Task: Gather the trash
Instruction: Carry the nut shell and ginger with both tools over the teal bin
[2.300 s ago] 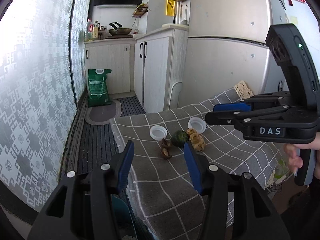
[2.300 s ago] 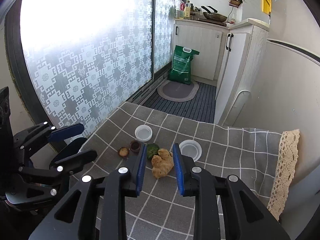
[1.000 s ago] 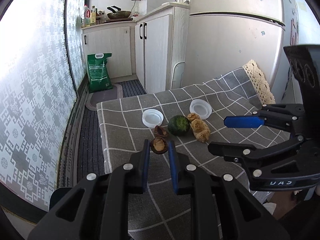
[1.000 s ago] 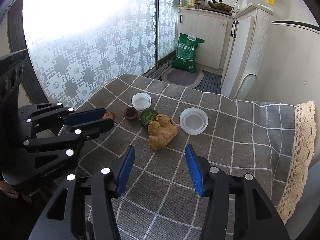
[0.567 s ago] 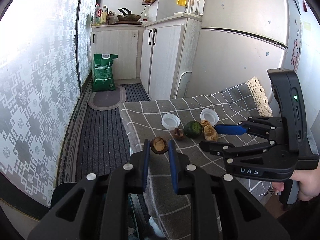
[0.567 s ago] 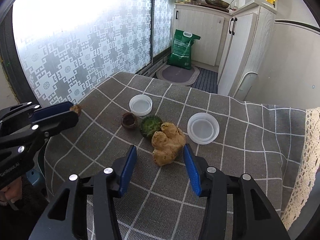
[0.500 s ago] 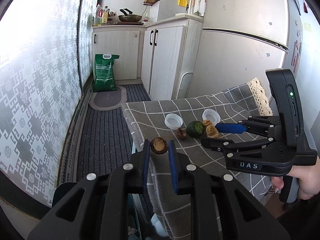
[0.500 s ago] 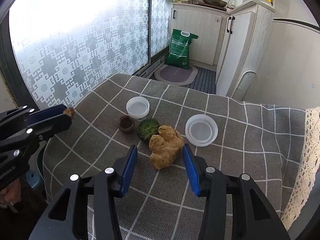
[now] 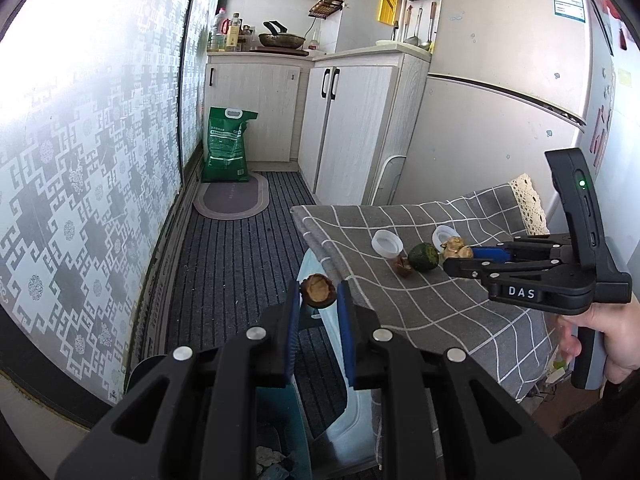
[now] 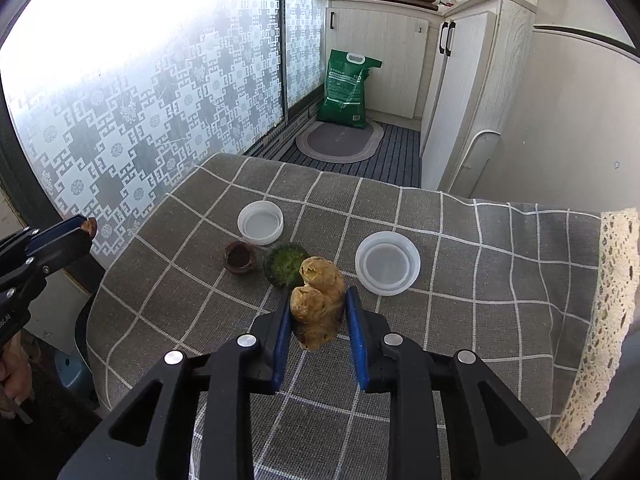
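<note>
My left gripper (image 9: 318,300) is shut on a brown nut shell (image 9: 318,289) and holds it off the table's left edge, above a bin with a light blue liner (image 9: 344,412). In the right wrist view the left gripper (image 10: 86,230) shows at the far left. My right gripper (image 10: 318,312) is closing on a ginger root (image 10: 318,300) on the grey checked tablecloth (image 10: 460,320), both pads against its sides. Next to the ginger lie a green round fruit (image 10: 284,266), a second brown shell (image 10: 239,256) and two white lids (image 10: 260,222) (image 10: 387,262).
A green sack (image 9: 228,152) and an oval mat (image 9: 232,198) lie on the striped floor by the white cabinets (image 9: 348,128). A frosted patterned glass door (image 9: 80,160) runs along the left. The fridge (image 9: 500,100) stands behind the table. Lace trim (image 10: 600,300) edges the cloth's right side.
My left gripper carried the nut shell off the table to beyond its edge, above the bin. The right gripper's jaws drew in from wide apart until they touched the ginger.
</note>
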